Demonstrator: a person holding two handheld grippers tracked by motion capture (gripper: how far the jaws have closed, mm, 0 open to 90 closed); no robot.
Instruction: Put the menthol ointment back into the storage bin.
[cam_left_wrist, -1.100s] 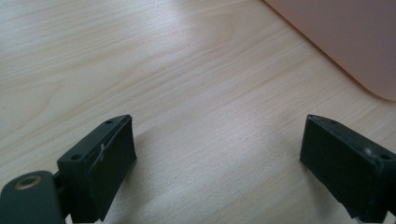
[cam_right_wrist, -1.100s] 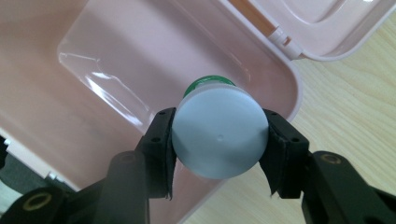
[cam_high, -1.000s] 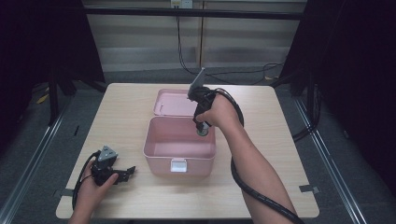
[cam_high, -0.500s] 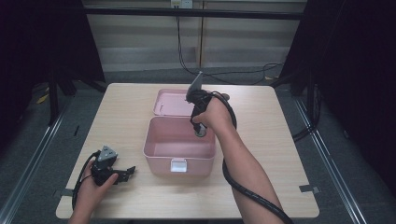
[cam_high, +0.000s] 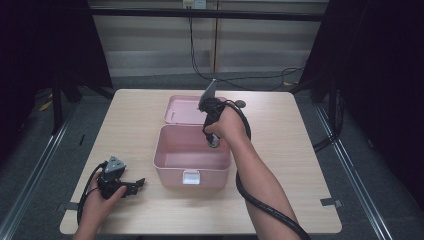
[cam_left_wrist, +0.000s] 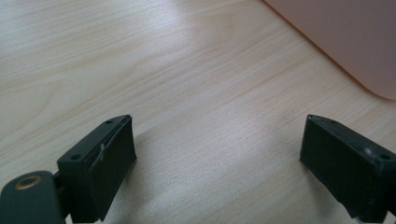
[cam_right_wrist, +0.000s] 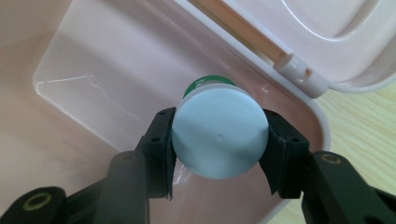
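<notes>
Near the counter's (cam_high: 280, 200) front left corner, we are resting the left gripper (cam_high: 131, 185) with its jaws released wide over bare wood, just beside the pink box (cam_high: 170, 160). At the box's far right corner, we are holding the right gripper (cam_right_wrist: 219, 147), its jaws clenched on a white-capped bottle (cam_right_wrist: 219, 137) over the box's open interior, the lid (cam_high: 182, 110) lying back behind.

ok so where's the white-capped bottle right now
The white-capped bottle is clamped in the right tool, held over the open pink box near its back right corner, just in front of the hinged lid.
</notes>
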